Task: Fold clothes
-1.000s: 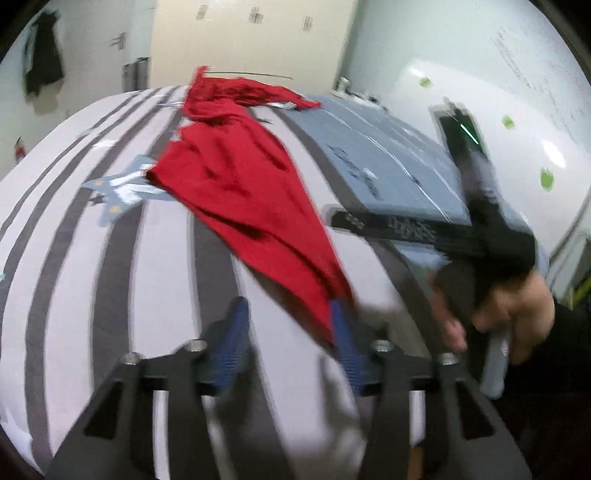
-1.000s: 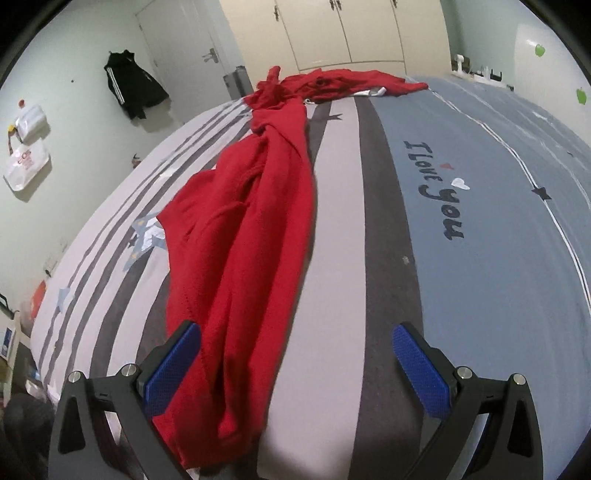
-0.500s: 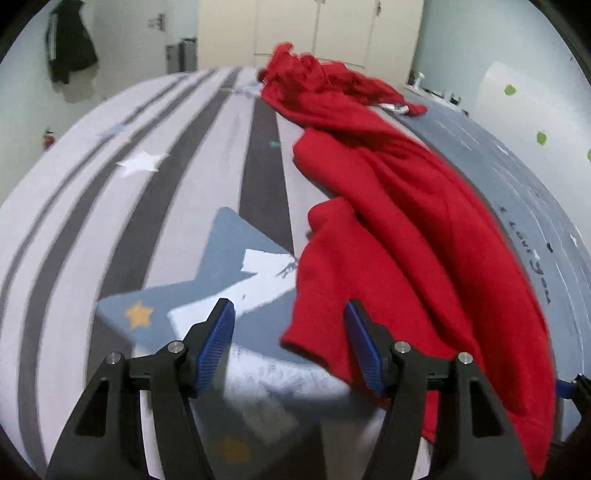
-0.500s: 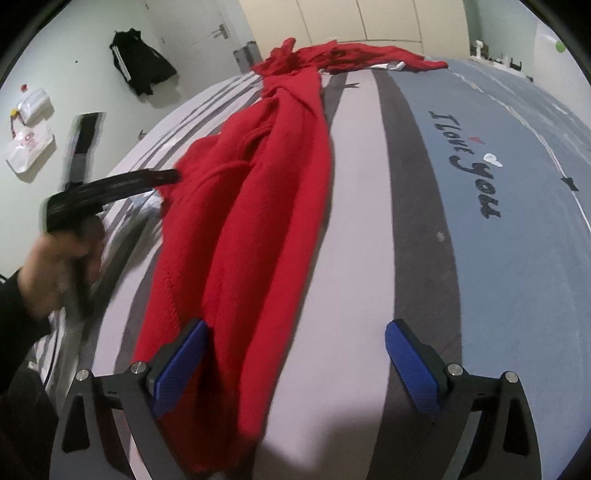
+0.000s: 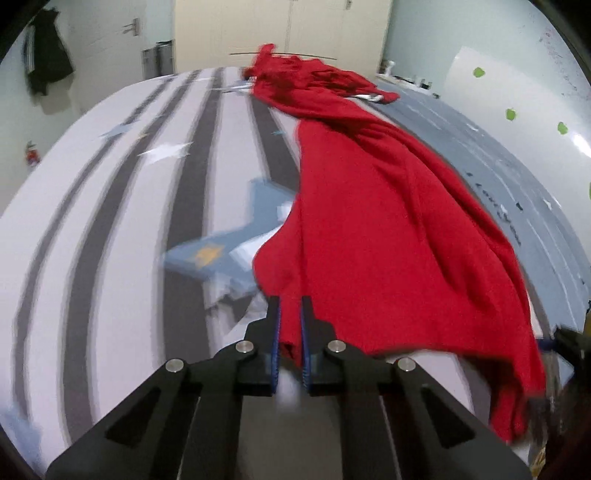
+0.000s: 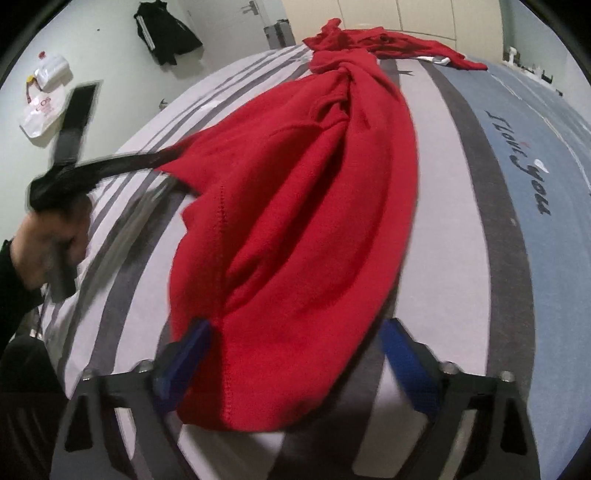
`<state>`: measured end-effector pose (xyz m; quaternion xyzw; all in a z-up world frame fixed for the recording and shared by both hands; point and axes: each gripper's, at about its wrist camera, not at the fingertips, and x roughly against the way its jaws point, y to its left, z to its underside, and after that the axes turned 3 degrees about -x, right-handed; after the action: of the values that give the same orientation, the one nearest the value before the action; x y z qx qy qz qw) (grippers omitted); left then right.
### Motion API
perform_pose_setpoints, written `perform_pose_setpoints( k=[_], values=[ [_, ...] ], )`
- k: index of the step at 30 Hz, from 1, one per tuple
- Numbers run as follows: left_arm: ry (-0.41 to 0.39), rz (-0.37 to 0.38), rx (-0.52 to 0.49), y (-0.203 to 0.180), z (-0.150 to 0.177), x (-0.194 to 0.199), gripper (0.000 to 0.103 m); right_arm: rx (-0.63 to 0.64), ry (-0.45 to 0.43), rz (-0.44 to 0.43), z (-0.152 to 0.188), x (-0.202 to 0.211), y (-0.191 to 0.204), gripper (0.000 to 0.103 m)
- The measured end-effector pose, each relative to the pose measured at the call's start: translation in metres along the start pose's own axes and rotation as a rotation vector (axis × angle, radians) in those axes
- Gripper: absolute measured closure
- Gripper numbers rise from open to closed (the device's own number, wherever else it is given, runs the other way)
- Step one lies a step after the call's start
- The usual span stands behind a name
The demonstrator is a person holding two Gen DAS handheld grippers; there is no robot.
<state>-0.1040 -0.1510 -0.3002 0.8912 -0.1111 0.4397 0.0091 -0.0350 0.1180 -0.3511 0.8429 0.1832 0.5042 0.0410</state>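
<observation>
Left tongs (image 5: 290, 334) now pinch red garment (image 5: 388, 229); right tongs (image 6: 295, 363) wide; bedsheet (image 6: 524, 258) reads "I love you".

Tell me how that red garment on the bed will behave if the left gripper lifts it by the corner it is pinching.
The red garment will probably hang limp: it already lies in soft folds and creases. Held only at one edge by the left gripper, most of it would likely trail across the striped bed cover. It looks thick, so perhaps fairly heavy.

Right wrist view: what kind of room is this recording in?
Most likely a bedroom: a bed with a striped, printed cover, cream wardrobe doors behind it, and a dark jacket hanging on the wall.
</observation>
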Motion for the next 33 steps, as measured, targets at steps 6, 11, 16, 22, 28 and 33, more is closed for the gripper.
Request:
perform_pose_setpoints(
  k=[6,11,16,22,28,33],
  values=[
    [0.022,-0.017,0.045,0.014,0.047,0.085,0.096,0.004,0.045,-0.041,0.002,0.005,-0.004,0.095],
    [0.116,0.019,0.033,-0.020,0.093,0.126,0.096,0.053,0.083,-0.025,0.027,0.027,-0.009,0.097],
    [0.139,0.068,0.094,-0.041,0.124,0.129,0.096,-0.040,0.080,0.027,0.046,0.060,-0.043,0.095],
    [0.189,0.020,0.152,-0.039,0.127,0.094,0.090,-0.106,0.135,0.044,0.061,0.060,-0.051,0.055],
    [0.158,0.019,0.226,-0.025,0.123,0.090,0.065,-0.109,0.173,0.025,0.085,0.059,-0.026,0.047],
    [0.160,0.012,0.216,-0.029,0.114,0.072,0.055,-0.183,0.162,0.041,0.076,0.041,-0.030,0.043]
  ],
)
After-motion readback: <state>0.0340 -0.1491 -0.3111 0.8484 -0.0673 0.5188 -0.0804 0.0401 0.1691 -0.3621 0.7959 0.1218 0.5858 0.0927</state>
